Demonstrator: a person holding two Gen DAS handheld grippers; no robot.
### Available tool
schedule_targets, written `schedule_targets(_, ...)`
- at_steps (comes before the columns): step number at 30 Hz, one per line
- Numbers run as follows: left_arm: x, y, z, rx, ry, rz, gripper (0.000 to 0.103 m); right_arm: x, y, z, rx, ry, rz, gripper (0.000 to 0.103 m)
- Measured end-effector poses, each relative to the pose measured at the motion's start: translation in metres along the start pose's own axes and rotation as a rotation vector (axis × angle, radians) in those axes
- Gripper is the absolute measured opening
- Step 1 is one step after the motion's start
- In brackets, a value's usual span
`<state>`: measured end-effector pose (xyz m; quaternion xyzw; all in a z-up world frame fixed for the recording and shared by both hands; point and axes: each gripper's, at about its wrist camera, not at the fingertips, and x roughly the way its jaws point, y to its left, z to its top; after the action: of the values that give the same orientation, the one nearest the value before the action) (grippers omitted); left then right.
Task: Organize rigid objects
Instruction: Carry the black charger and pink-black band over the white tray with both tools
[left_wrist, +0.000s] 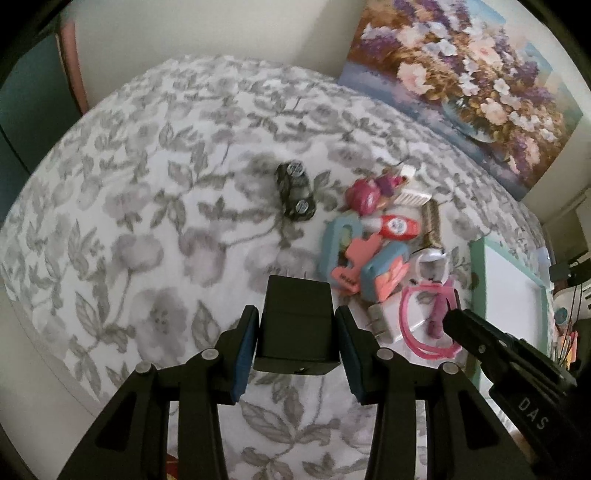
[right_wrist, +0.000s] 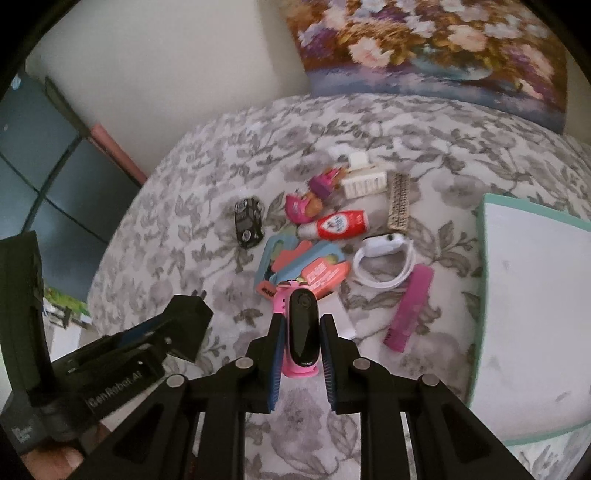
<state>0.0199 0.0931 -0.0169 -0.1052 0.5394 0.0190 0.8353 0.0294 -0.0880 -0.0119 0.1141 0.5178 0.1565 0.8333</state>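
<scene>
My left gripper (left_wrist: 297, 328) is shut on a black plug adapter (left_wrist: 295, 325), held above the flowered cloth; it also shows in the right wrist view (right_wrist: 188, 325). My right gripper (right_wrist: 301, 339) is shut on a pink fitness band with a black screen (right_wrist: 301, 332); the band's pink strap shows in the left wrist view (left_wrist: 424, 325). A pile of small objects lies ahead: a black toy car (left_wrist: 295, 190), a red tube (right_wrist: 338, 223), blue and pink cards (right_wrist: 295, 269), a white band (right_wrist: 384, 262), a purple comb (right_wrist: 408, 308).
A mint-framed white board (right_wrist: 532, 314) lies at the right. A flower painting (left_wrist: 465, 85) leans on the wall behind. A white charger (left_wrist: 384, 321) lies under the pink strap. A pink doll (right_wrist: 310, 199), a white box (right_wrist: 364, 182) and a woven strip (right_wrist: 399, 201) lie further back.
</scene>
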Motion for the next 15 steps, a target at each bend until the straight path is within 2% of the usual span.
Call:
schedule_targets(4,-0.023,-0.026,0.012,0.054,-0.039,0.001,0.044,-0.022,-0.023,0.004,0.056,-0.057,0.000,0.020)
schedule_targets(7,-0.034,-0.052,0.018,0.101,-0.059,-0.002,0.044,-0.041,-0.044,0.008,0.096,-0.104,-0.034,0.020)
schedule_targets(15,-0.028,-0.135,0.022,0.226,-0.040,-0.032,0.044,-0.076,-0.115,0.011,0.214,-0.167,-0.213,0.020)
